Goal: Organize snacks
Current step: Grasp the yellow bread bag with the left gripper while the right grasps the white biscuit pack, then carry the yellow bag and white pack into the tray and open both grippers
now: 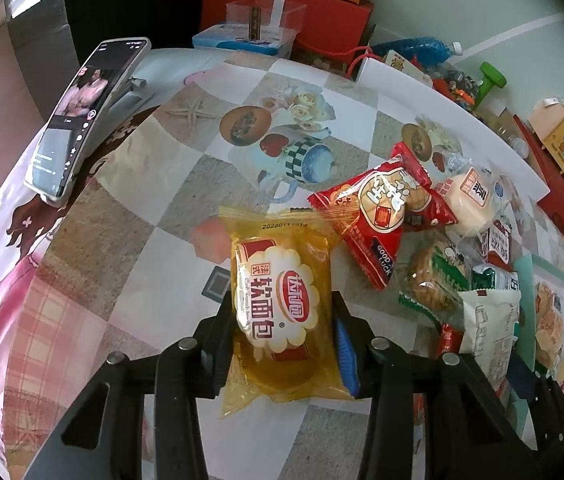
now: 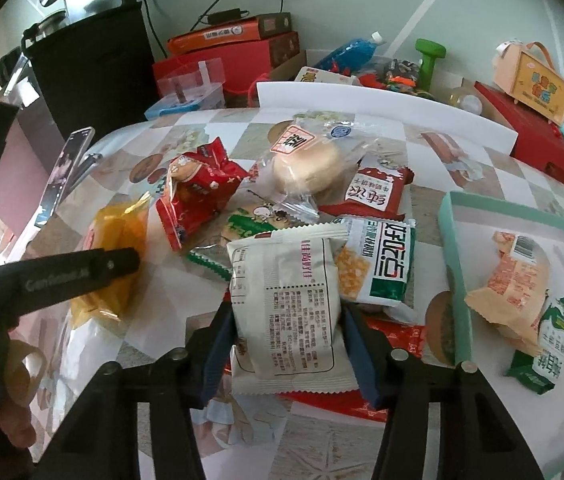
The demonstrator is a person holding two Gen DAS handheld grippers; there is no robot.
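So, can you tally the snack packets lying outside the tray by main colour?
yellow packet: 1
red packets: 3
clear packets: 2
white packet: 1
green-and-white packet: 1
Total: 8

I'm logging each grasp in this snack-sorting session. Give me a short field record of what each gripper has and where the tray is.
left gripper: shut on yellow bread packet
right gripper: shut on white snack packet
tray: teal-rimmed tray, to the right of the pile, already holding a few snacks
loose pile: red biscuit packet, wrapped bun
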